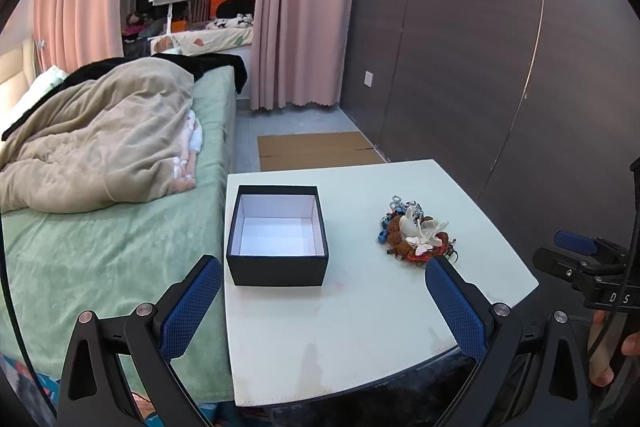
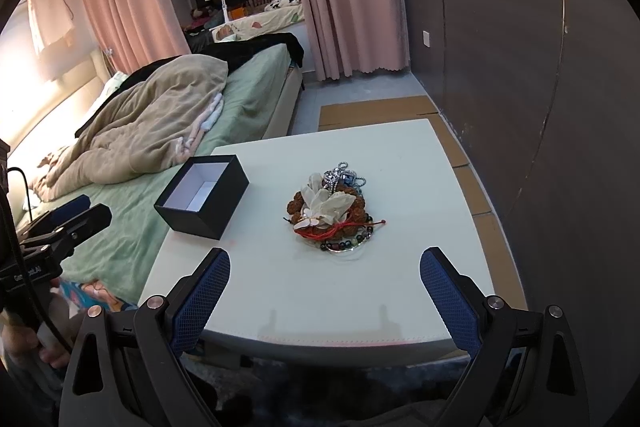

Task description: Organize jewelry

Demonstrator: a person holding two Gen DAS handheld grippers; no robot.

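Both tools, left tool (image 1: 323, 271) and right tool (image 2: 325, 263), gape wide, empty-handed, before jewelry pile (image 2: 334, 213) beside box (image 1: 277, 236).

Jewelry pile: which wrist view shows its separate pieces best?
The right wrist view. The jewelry pile sits near the middle, seen from above, so the red cord, dark bead bracelet, white shell flower and silver chain separate. In the left wrist view it sits off right, lower-angled, its near edge behind a blue fingertip.
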